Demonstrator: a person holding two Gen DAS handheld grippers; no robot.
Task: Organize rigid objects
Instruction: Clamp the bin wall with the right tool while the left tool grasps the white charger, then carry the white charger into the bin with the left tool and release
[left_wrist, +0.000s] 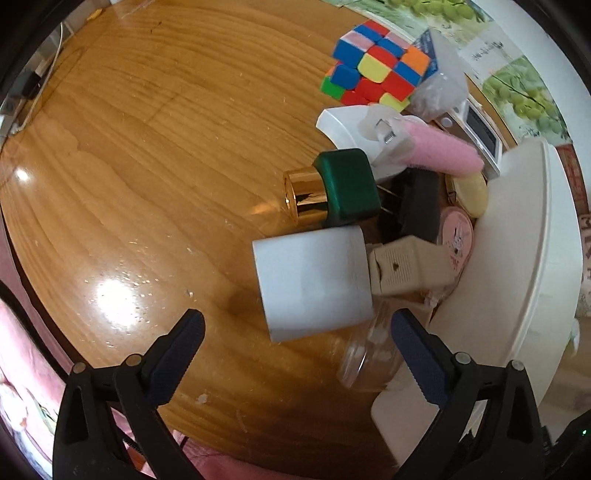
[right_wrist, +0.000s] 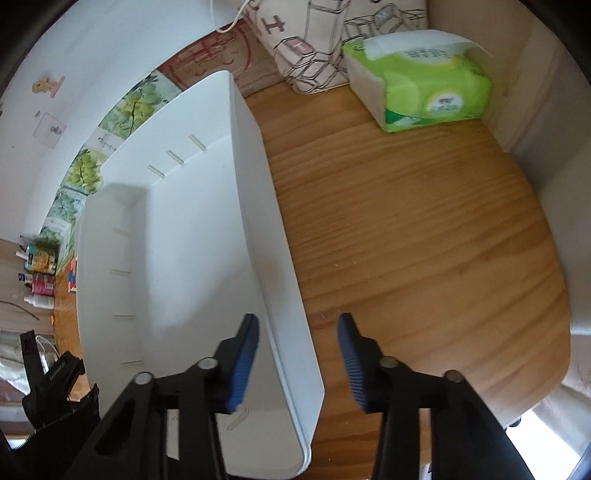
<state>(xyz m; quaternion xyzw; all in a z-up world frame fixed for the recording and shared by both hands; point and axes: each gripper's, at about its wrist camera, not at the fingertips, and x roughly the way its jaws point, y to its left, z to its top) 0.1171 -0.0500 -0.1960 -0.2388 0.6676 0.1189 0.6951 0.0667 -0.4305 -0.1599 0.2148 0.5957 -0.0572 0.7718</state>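
Note:
In the left wrist view a pile of small items lies on the wooden table (left_wrist: 147, 147): a clear jar (left_wrist: 369, 354) on its side with a wide white lid (left_wrist: 310, 280), a green bottle (left_wrist: 347, 188) with a gold cap, a beige adapter (left_wrist: 406, 269), a black plug (left_wrist: 417, 206), a pink roller (left_wrist: 443, 147) and a colour cube (left_wrist: 376, 66). My left gripper (left_wrist: 298, 317) hangs open just above the jar's lid, touching nothing. My right gripper (right_wrist: 299, 317) straddles the near wall (right_wrist: 273, 266) of the empty white bin (right_wrist: 184, 221), one finger inside, one outside, pads apart from it.
The bin's rim (left_wrist: 517, 258) borders the pile on the right. A green tissue pack (right_wrist: 424, 77) and a patterned cushion (right_wrist: 314, 44) sit at the table's far side. Small bottles (right_wrist: 40, 273) stand beyond the bin. Bare wood lies left of the pile.

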